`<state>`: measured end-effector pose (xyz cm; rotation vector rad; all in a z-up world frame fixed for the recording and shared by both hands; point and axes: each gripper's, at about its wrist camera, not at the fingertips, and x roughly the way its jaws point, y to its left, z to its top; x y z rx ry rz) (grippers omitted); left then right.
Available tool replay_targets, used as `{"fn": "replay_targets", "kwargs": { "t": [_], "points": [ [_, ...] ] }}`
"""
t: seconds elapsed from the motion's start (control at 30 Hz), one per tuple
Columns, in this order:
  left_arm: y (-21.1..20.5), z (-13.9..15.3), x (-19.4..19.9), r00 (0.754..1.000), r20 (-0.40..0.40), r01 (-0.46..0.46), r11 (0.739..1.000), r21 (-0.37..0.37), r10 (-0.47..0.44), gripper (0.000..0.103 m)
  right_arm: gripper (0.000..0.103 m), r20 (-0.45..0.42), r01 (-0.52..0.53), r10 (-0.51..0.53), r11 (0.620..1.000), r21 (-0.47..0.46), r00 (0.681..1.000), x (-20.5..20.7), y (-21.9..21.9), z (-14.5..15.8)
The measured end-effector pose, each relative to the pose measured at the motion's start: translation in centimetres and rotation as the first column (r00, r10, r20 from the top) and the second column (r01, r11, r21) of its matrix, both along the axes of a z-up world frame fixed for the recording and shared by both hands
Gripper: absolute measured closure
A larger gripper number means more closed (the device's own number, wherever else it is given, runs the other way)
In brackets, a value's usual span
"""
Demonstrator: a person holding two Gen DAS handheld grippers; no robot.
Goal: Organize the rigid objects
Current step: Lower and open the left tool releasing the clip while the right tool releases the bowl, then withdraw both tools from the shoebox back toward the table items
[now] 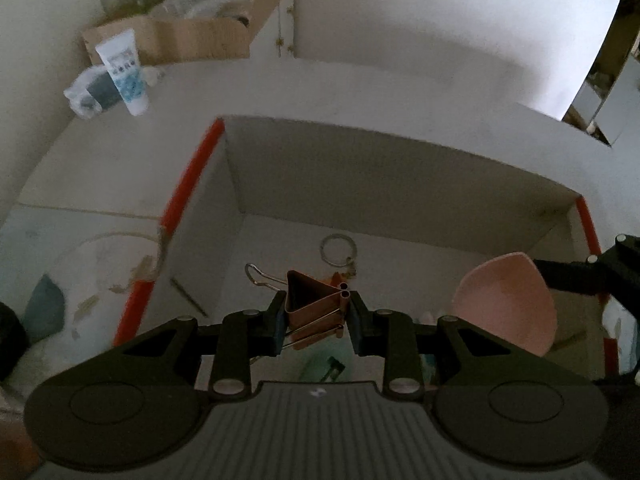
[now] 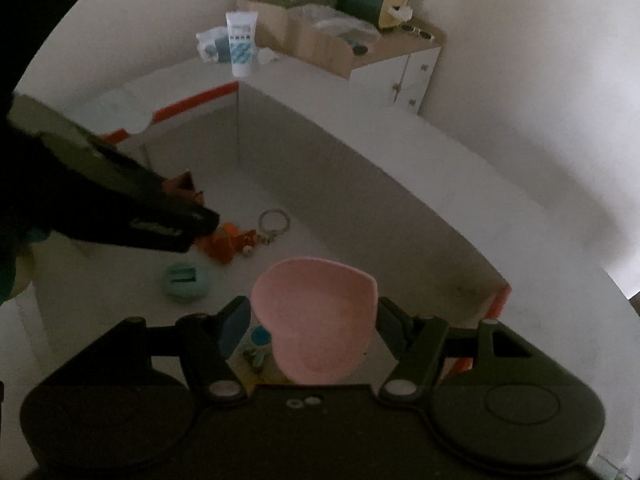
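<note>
- Left gripper point(image 1: 318, 320): fingers closed on a copper binder clip point(image 1: 316, 304), pinched across its triangular body; held over the floor of the white box point(image 1: 360, 168).
- Right gripper point(image 2: 312, 320): fingers closed on a pink heart-shaped dish point(image 2: 316, 320), gripped at its sides; also held over the box interior, toward the right-hand wall.
- Box contents below: key ring point(image 2: 274, 222) with small charm, orange piece point(image 2: 226, 246) just beside it, green round item point(image 2: 185, 282) nearer the front, small bits under the dish too blurred to name.
- Surroundings outside the box: white tube point(image 1: 124, 76), cardboard carton point(image 1: 192, 40), both well apart from the work.
- Risk, clip: the grip sits on sloped faces, so the clip is likely to twist or spring out if pressure eases; one wire handle point(image 1: 262, 276) sticks out left and may snag the key ring on lowering.
- Risk, dish: smooth, curved rim; it may tip or slide on release and land on the small bits beneath.
- Risk, grippers: both are inside one box and near each other; a sideways move could knock them together.
- Edges: red-trimmed box rim point(image 1: 188, 184) at left and right; tall rear wall.
- Open room: bare floor along the rear wall and in the far corner; centre is crowded.
</note>
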<state>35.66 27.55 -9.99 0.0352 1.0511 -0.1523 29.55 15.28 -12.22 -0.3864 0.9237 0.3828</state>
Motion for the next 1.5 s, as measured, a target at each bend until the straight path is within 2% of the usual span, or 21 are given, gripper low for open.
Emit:
{"fn": "replay_targets", "kwargs": {
  "t": [0.2, 0.4, 0.63, 0.9, 1.03, 1.13, 1.17, 1.2, 1.23, 1.27, 1.3, 1.5],
  "points": [
    [-0.4, -1.4, 1.9, 0.999, -0.054, 0.006, 1.000, 0.027, -0.004, 0.073, 0.036, -0.039, 0.009, -0.010, 1.000, -0.020, 0.999, 0.7, 0.4, -1.0],
    [-0.7, -1.7, 2.2, 0.998, -0.059, 0.025, 0.998, 0.062, -0.022, 0.073, 0.036, -0.069, 0.022, -0.025, 0.999, -0.035, 0.997, 1.1, 0.4, -1.6],
    [-0.5, -2.3, 2.3, 0.996, -0.083, 0.024, 0.998, 0.061, -0.019, 0.073, 0.035, -0.087, 0.021, -0.026, 0.998, -0.058, 0.996, 1.1, 0.7, -1.8],
    [-1.0, -2.0, 1.6, 0.998, -0.056, 0.038, 0.994, 0.099, -0.032, 0.073, 0.035, -0.097, -0.003, -0.002, 0.999, -0.048, 0.995, 0.6, 0.8, -1.7],
    [-1.2, -1.8, 1.0, 0.998, -0.046, 0.037, 0.994, 0.104, -0.032, 0.073, 0.028, -0.087, 0.004, -0.006, 1.000, -0.024, 0.996, 0.1, 0.4, -1.3],
    [-1.3, -1.5, 0.6, 0.999, -0.031, 0.036, 0.993, 0.111, -0.033, 0.072, 0.027, -0.082, 0.009, -0.010, 1.000, -0.009, 0.997, -0.2, 0.1, -1.1],
    [-1.2, -1.4, 0.5, 0.999, -0.027, 0.035, 0.994, 0.107, -0.033, 0.071, 0.027, -0.080, 0.011, -0.011, 1.000, -0.007, 0.997, -0.4, 0.0, -1.1],
    [-1.1, -1.3, 0.3, 0.999, -0.024, 0.032, 0.995, 0.099, -0.030, 0.061, 0.027, -0.077, 0.013, -0.014, 1.000, -0.004, 0.997, -0.5, -0.1, -1.0],
    [-1.0, -1.0, 0.1, 0.999, -0.017, 0.028, 0.996, 0.089, -0.027, 0.044, 0.027, -0.072, 0.017, -0.017, 1.000, 0.000, 0.997, -0.6, -0.1, -0.9],
    [-0.8, -0.8, 0.1, 1.000, -0.002, 0.027, 0.996, 0.084, -0.027, 0.038, 0.027, -0.069, 0.018, -0.018, 1.000, 0.009, 0.997, -0.8, -0.2, -0.8],
    [-0.8, -0.6, -0.2, 0.999, 0.016, 0.027, 0.996, 0.085, -0.029, 0.036, 0.026, -0.066, 0.019, -0.018, 1.000, 0.018, 0.998, -0.9, -0.2, -0.6],
    [-1.1, 1.0, -1.8, 0.997, 0.060, 0.046, 0.995, 0.088, -0.051, 0.036, 0.022, -0.023, 0.025, -0.023, 0.998, 0.065, 0.999, -2.0, -0.8, 0.8]
  ]
}}
